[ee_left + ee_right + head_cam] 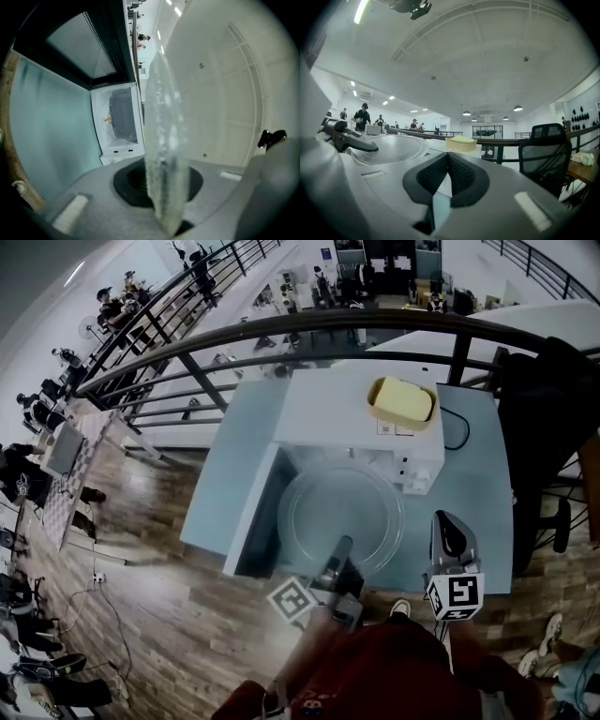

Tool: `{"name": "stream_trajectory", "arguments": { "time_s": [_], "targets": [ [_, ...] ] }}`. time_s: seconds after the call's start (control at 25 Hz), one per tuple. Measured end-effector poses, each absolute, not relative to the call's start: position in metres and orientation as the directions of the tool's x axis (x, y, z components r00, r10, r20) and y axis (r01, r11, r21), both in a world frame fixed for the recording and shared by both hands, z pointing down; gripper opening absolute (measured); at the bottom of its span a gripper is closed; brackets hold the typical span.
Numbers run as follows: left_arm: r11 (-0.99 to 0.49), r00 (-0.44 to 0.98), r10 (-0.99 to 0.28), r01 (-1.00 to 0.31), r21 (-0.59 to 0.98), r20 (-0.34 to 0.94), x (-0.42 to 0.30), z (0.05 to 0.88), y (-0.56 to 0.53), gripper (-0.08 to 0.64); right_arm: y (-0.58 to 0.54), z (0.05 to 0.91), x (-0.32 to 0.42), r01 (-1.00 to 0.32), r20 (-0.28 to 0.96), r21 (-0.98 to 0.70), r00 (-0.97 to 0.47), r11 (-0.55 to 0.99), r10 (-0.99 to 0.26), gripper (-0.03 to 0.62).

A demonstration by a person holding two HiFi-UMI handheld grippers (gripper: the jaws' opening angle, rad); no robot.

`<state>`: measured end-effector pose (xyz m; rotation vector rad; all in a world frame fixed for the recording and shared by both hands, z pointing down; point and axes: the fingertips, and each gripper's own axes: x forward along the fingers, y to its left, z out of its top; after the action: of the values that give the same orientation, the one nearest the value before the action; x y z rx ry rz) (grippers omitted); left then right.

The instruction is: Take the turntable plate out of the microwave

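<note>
while the microwave (356, 413) door hangs open, left tool (342, 545): clamped on the glass turntable plate (337, 507) by its near rim
plate: out front of the microwave, over the tabletop (480, 498)
right tool (449, 523): jaws together, empty, beside plate

microwave door (253, 512) standing open at left, turntable plate (339, 512) across the mouth of the microwave (356, 418), open tabletop (483, 512) at right

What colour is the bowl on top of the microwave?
Pale yellow; the bowl shows best in the head view.
</note>
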<state>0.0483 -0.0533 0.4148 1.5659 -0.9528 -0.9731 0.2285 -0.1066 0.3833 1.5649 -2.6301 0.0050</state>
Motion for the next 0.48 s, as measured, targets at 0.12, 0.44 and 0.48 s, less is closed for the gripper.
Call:
{"name": "stream_trajectory", "arguments": {
  "time_s": [0.12, 0.44, 0.48],
  "targets": [
    [-0.170, 0.362, -0.924, -0.110, 0.979, -0.120, 0.0487, 0.4155, -0.0537, 0.023, -0.1070, 0.3852, 0.2273, -0.874, 0.081, 0.032, -0.482, 0.485, -0.873, 0.000],
    [-0.171, 0.364, -0.924, -0.118, 0.978, -0.118, 0.0512, 0.4133, -0.0521, 0.023, -0.1059, 0.3841, 0.2254, -0.868, 0.085, 0.036, -0.491, 0.495, -0.867, 0.000],
    [-0.173, 0.365, -0.923, -0.118, 0.978, -0.119, 0.0520, 0.4125, -0.0523, 0.023, -0.1059, 0.3840, 0.2260, -0.868, 0.085, 0.036, -0.491, 0.495, -0.867, 0.001]
  ]
}}
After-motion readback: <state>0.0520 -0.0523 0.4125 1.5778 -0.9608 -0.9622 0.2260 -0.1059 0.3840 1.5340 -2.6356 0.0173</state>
